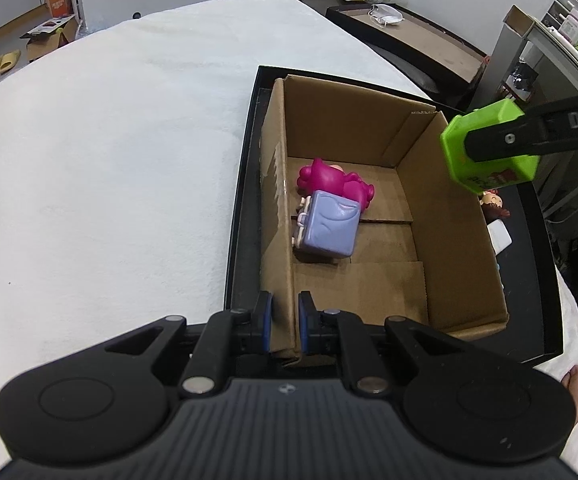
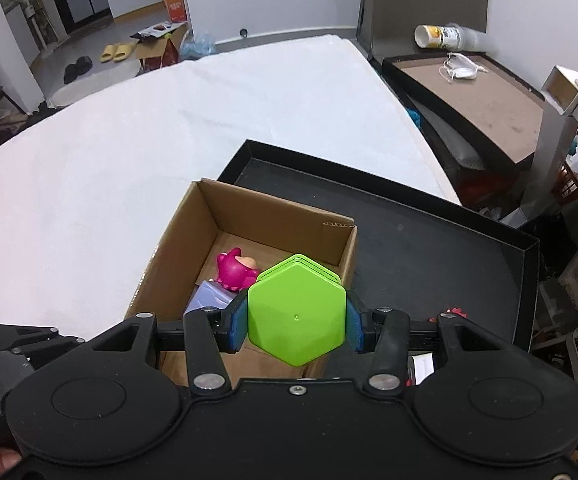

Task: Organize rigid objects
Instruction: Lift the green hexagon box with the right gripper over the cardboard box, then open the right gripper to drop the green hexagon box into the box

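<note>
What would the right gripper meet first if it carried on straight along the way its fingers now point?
Probably the cardboard box: the right gripper, shut on the green hexagonal container, points down over its open top, so the container would likely reach the box floor or far wall near the pink toy. Depth is unclear.

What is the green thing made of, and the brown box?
The green hexagon container, held between the right gripper's fingers, looks like hard plastic: smooth, evenly coloured, with a slight sheen. The brown box looks like matte corrugated cardboard: its torn edge shows the wavy layer, and its floor flaps are folded.
</note>
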A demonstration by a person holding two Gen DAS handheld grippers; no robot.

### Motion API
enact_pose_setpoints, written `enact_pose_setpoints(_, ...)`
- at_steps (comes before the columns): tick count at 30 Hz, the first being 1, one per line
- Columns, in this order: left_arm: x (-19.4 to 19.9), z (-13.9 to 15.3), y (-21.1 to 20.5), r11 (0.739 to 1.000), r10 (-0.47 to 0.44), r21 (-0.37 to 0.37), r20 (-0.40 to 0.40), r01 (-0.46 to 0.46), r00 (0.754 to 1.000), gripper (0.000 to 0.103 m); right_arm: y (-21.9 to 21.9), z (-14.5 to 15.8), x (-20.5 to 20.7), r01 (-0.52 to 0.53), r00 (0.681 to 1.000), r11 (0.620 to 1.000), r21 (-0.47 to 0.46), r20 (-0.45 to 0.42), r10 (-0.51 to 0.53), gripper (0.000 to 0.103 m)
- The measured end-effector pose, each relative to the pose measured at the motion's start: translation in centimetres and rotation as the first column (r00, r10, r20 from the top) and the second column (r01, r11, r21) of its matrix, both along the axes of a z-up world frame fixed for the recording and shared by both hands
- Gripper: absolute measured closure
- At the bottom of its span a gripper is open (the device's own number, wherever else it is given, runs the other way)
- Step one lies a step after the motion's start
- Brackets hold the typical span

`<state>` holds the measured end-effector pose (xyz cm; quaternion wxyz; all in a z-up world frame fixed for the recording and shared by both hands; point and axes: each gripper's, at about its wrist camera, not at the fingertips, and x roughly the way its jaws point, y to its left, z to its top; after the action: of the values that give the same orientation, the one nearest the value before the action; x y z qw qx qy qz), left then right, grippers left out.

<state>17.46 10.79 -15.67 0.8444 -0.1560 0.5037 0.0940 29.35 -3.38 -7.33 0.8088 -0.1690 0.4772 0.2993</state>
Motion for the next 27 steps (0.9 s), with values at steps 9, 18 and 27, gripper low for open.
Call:
enact_pose_setpoints(9,0.1,-0.4,0.5,1.000,0.005,-0.029,0.009,-0.005,1.000,0.091,1.3,-1.4,0.9,-0.025,1.000,0.999,-0.032,-0.003,0.025,0.056)
enact_pose_setpoints(18,0.3,-0.7,1.0,0.999,0.005,-0.046,0.007,-0.004,1.000,0.090,3.3,-2.3,1.1,-0.055,0.998,0.995,-0.079,0.030,0.058,0.056)
enact_pose_setpoints(27,0.2,-0.6,0.9,0.999,0.009,-0.049,0.009,-0.009,1.000,0.090,3.2,-0.8,0.5,-0.049,0.995,0.995,-0.082,0.083,0.056,0.036)
